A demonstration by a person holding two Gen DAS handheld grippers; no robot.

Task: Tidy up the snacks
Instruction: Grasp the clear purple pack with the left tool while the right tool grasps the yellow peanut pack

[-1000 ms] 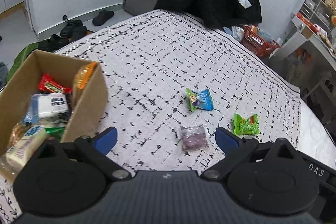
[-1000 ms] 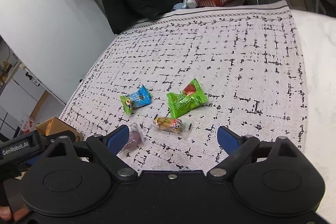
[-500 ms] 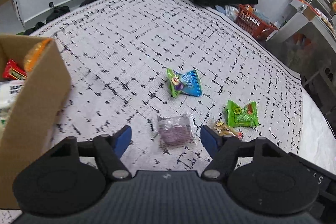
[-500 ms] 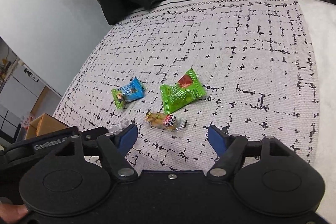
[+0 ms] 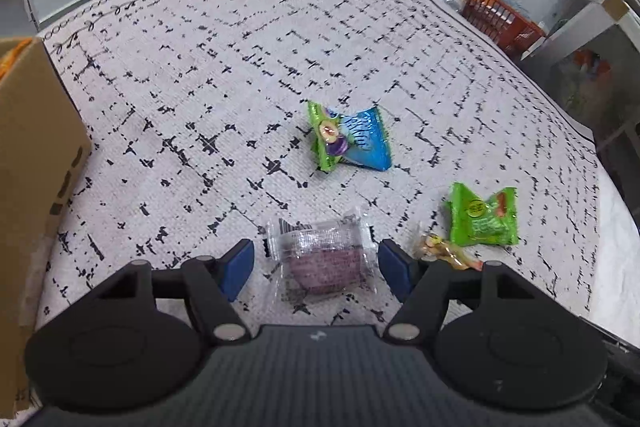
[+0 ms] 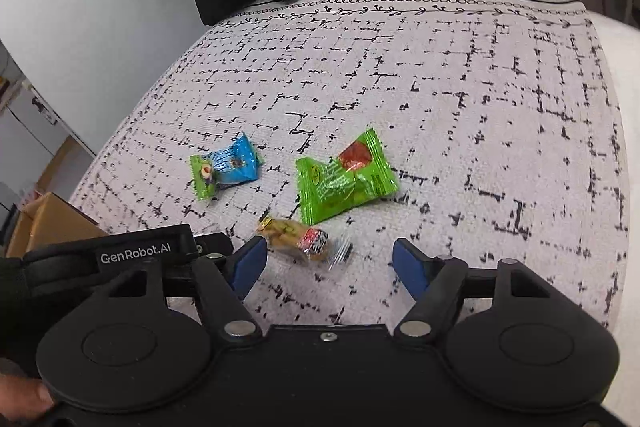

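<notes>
Cardboard box [image 5: 36,163] at 9 o'clock of the left view, on the patterned cloth [image 5: 224,75]. Left gripper [image 5: 316,263]: jaws closing, part-open, clear purple-snack packet [image 5: 324,255] between the pads, untouched. Blue-green packet [image 5: 348,141] at 12 o'clock of it, green packet [image 5: 482,217] at 2. Right gripper [image 6: 330,263]: jaws closing, part-open, small yellow-red wrapped snack [image 6: 300,239] just ahead, left of centre, not gripped.
</notes>
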